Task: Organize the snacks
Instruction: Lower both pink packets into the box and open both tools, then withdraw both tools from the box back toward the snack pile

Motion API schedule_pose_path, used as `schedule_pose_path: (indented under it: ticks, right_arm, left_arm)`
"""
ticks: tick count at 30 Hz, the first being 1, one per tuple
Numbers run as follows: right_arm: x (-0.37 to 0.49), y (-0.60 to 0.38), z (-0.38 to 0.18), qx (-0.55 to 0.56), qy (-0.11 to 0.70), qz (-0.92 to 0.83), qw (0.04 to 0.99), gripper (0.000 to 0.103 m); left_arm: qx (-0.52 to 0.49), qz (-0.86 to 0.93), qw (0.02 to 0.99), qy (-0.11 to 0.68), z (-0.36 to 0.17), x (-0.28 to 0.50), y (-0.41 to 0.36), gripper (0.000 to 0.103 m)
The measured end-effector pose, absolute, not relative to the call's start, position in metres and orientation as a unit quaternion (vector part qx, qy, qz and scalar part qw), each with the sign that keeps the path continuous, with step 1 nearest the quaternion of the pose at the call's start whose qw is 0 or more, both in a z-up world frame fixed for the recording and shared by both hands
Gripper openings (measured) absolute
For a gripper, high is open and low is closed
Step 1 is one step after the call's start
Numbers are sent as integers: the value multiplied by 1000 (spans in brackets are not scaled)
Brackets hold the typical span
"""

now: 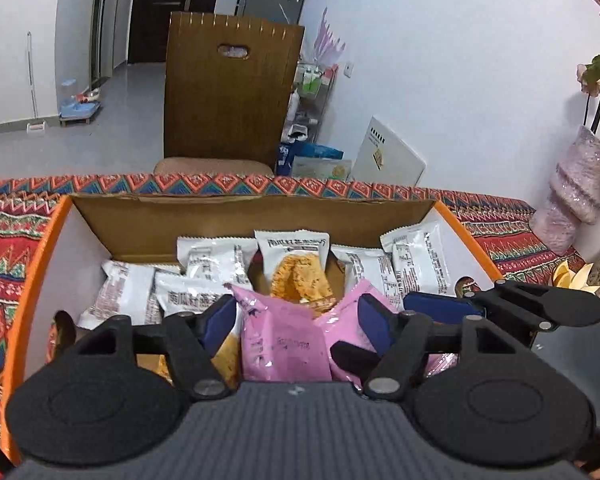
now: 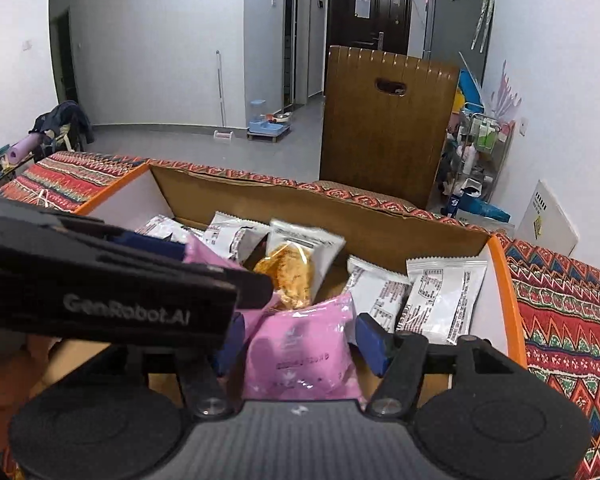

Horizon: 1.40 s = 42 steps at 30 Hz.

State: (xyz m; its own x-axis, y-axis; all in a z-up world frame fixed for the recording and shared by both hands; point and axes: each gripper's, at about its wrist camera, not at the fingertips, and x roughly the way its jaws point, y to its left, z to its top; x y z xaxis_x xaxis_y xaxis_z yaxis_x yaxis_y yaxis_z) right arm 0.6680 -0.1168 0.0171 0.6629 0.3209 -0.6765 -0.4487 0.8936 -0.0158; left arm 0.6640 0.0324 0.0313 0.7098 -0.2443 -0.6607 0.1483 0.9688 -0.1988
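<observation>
An open cardboard box with orange-edged side flaps is sitting on a table under a red, blue and green zigzag-patterned cloth, and both claws are working low inside it. The left gripper is holding its blue pads apart on either side of a pink crinkled foil snack packet, the packet lying between them; whether the pads are actually pressing it cannot be told. The right gripper is likewise standing with its blue pads spread, a second pink foil packet filling the gap between them, contact again unclear. In the right wrist view the black body of the left gripper is crossing in from 9 o'clock, crowding that side, so the two tools are sitting just beside each other with little room between. Ahead, toward 12 o'clock, a white packet with a clear window showing a golden crispy snack is leaning upright, and white printed sachets are leaning against the box wall from 10 to 2 o'clock. The brown back wall of the box is closing off the far side, and the white inner face of the right-hand flap is rising at 3 o'clock in the right view. Beyond the table edge at 12 o'clock a dark wooden chair back with a slot handle is standing, and a pink glittery vase is resting on the cloth at 3 o'clock.
</observation>
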Motion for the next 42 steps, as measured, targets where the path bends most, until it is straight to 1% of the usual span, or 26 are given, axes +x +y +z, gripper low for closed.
schedule_pose_path:
  ticks: [5, 12, 16, 18, 20, 25, 26, 27, 31, 36, 38, 42]
  right_arm:
    - [665, -114, 21, -94, 348, 212, 908, 64]
    - [647, -119, 41, -101, 335, 206, 914, 65]
    - [628, -129, 62, -99, 322, 199, 920, 67]
    - [615, -135, 74, -98, 314, 197, 924, 68]
    - [600, -141, 87, -97, 305, 192, 928, 69]
    - [555, -159, 125, -91, 276, 186, 939, 71]
    - [546, -162, 133, -90, 269, 185, 941, 74]
    - [534, -165, 141, -90, 262, 184, 943, 74]
    - [494, -172, 161, -86, 244, 185, 948, 75]
    - [440, -183, 169, -80, 230, 193, 951, 75]
    - [414, -188, 167, -78, 225, 197, 951, 76]
    - [365, -201, 154, -75, 219, 202, 951, 76]
  left_arm:
    - [-66, -103, 923, 364, 36, 658, 39, 70]
    - [-60, -98, 930, 349, 62, 638, 42, 70]
    - [-54, -98, 936, 334, 84, 613, 42, 75]
    - [-46, -95, 939, 327, 96, 599, 41, 76]
    - [-40, -92, 942, 320, 110, 581, 43, 80]
    - [-29, -91, 952, 291, 147, 529, 45, 84]
    - [-27, -91, 954, 286, 153, 518, 45, 84]
    - [-25, -91, 955, 282, 158, 508, 45, 84]
    - [-26, -88, 958, 271, 175, 463, 46, 85]
    - [-24, -81, 963, 254, 182, 402, 48, 86]
    - [-26, -78, 965, 248, 182, 378, 50, 88]
    - [-25, -59, 969, 240, 171, 326, 50, 89]
